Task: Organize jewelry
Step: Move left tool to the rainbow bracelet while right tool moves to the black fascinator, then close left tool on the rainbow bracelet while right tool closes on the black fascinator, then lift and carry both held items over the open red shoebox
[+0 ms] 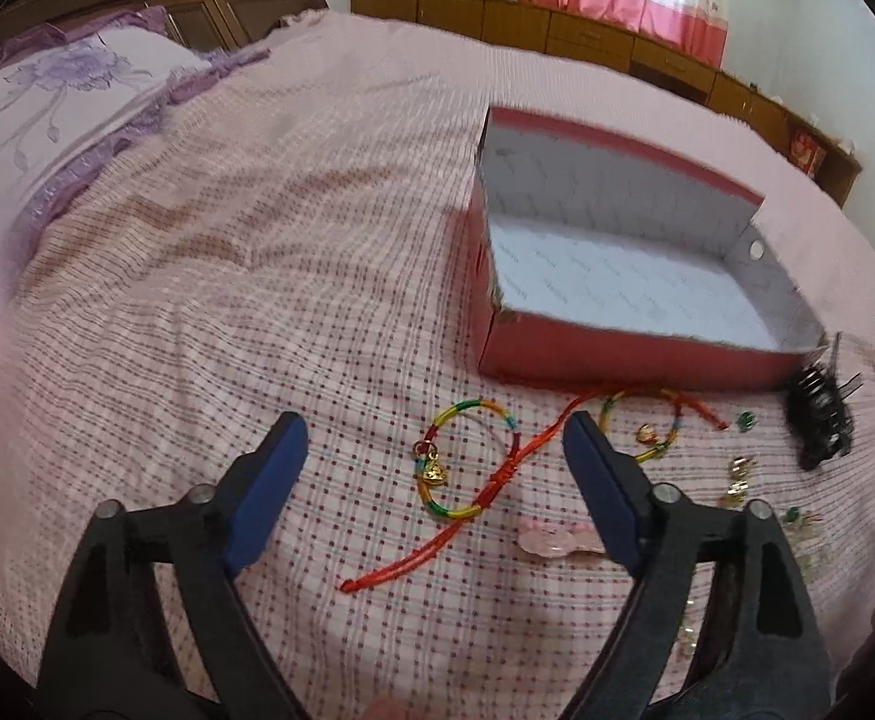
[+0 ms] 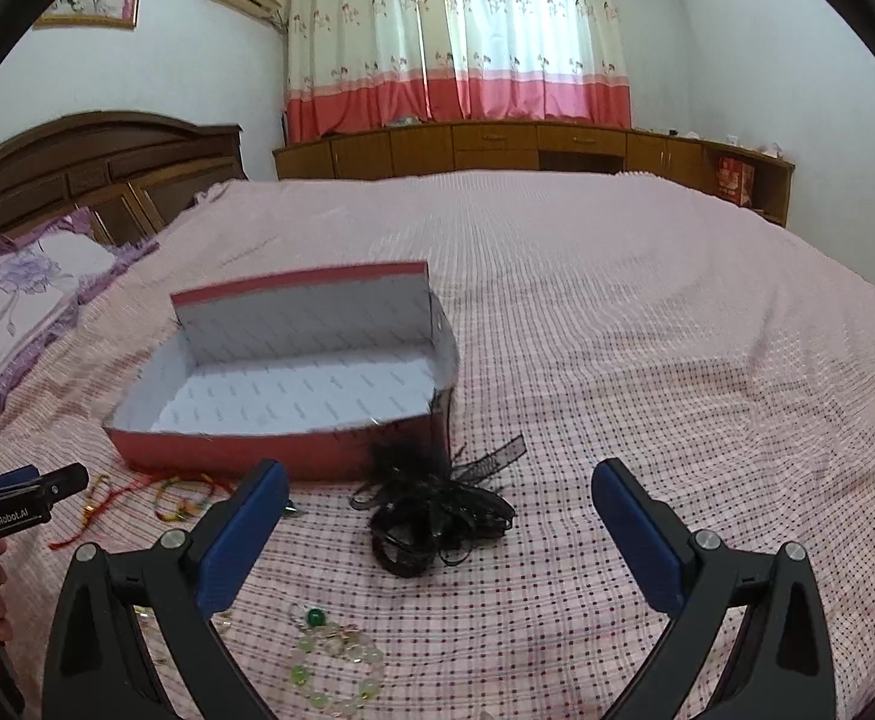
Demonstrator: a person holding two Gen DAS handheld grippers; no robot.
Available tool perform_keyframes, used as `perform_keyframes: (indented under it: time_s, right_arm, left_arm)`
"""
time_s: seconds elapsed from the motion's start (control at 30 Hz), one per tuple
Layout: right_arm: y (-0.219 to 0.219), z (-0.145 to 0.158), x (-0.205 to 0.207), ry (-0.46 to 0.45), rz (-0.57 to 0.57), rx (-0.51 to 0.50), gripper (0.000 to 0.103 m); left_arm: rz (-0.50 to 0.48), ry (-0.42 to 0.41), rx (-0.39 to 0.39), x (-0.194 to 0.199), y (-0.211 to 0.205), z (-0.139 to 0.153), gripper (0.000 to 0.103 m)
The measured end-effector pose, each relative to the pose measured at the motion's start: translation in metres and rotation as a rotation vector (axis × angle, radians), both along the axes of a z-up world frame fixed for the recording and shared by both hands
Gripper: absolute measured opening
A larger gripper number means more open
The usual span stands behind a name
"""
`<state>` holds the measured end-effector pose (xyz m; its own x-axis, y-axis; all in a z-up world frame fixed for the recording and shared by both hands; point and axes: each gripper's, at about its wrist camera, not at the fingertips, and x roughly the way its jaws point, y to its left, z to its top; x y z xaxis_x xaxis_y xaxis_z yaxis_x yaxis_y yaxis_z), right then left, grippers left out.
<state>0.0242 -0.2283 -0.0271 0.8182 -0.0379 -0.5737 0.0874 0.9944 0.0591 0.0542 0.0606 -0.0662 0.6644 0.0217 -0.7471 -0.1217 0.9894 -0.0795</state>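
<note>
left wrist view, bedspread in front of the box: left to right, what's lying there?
Rainbow bracelet with gold charm → second rainbow bracelet → small green bead → black hair accessory.

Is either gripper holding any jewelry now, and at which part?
Neither: the left gripper and the right gripper are both open, with nothing between the pads.

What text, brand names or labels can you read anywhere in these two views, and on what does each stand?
"GenRobot.AI": white lettering on the black body of the left gripper, seen in the right wrist view.
Repeated grey print on the white lining of the open red cardboard box: too small and blurred to read.
Red carton on the brown wooden shelf: markings unreadable.
</note>
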Motion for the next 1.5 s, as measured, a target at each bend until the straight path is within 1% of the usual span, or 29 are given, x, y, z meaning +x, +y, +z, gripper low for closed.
perform_keyframes:
  time_s: [0.1,0.2,0.43,0.5,0.53,0.57,0.63,0.7,0.77,0.83,0.87,0.9,0.93,1.1,1.13,1.27,1.5]
  right_arm:
    - [-0.002,-0.012,0.011,0.035,0.002,-0.005,0.103]
    - [-0.003,-0.023,0.023,0.069,0.005,0.0,0.103]
    - [-0.008,-0.042,0.043,0.13,0.011,0.016,0.103]
    - [-0.01,-0.048,0.049,0.15,0.012,0.023,0.101]
    - [-0.011,-0.052,0.052,0.166,0.011,0.031,0.097]
    - [-0.012,-0.056,0.056,0.185,0.014,0.04,0.091]
    - [-0.012,-0.063,0.059,0.211,0.023,0.048,0.086]
    - [-0.011,-0.069,0.063,0.238,0.028,0.057,0.083]
    - [-0.011,-0.071,0.064,0.241,0.032,0.062,0.079]
    - [-0.009,-0.07,0.064,0.238,0.038,0.06,0.072]
    - [-0.008,-0.07,0.063,0.235,0.044,0.059,0.07]
    - [-0.008,-0.069,0.062,0.232,0.043,0.059,0.07]
    - [-0.009,-0.068,0.061,0.23,0.044,0.063,0.07]
    - [-0.016,-0.062,0.05,0.212,0.047,0.08,0.069]
    - [-0.016,-0.059,0.047,0.206,0.045,0.078,0.069]
    - [-0.018,-0.049,0.033,0.174,0.044,0.07,0.069]
    - [-0.02,-0.026,0.001,0.133,0.053,0.063,0.069]
  left_arm:
    - [-0.007,0.028,-0.015,0.006,0.002,-0.01,0.069]
    - [-0.007,0.055,-0.017,0.01,0.004,-0.02,0.066]
    - [-0.009,0.065,0.003,0.013,0.002,-0.031,0.062]
    - [-0.009,0.068,0.003,0.012,0.001,-0.032,0.058]
    - [-0.009,0.067,0.001,0.012,0.0,-0.032,0.057]
    - [-0.009,0.063,0.001,0.011,-0.001,-0.034,0.054]
    - [-0.009,0.06,0.006,0.006,-0.002,-0.034,0.047]
    - [-0.016,0.053,0.006,-0.001,-0.003,-0.035,0.034]
    - [-0.02,0.049,0.001,-0.005,-0.004,-0.033,0.025]
    - [-0.017,0.044,-0.008,-0.011,-0.004,-0.031,0.02]
    - [-0.015,0.042,-0.01,-0.014,-0.004,-0.028,0.015]
    - [-0.015,0.041,-0.016,-0.016,-0.003,-0.027,0.004]
    - [-0.016,0.042,-0.024,-0.018,-0.003,-0.025,0.0]
    - [-0.025,0.027,-0.042,-0.032,0.0,-0.017,0.0]
    - [-0.028,0.023,-0.045,-0.025,0.011,-0.018,0.0]
    - [-0.032,-0.001,-0.057,-0.032,0.013,-0.005,0.0]
    - [-0.048,-0.073,-0.06,-0.046,0.01,0.023,0.0]
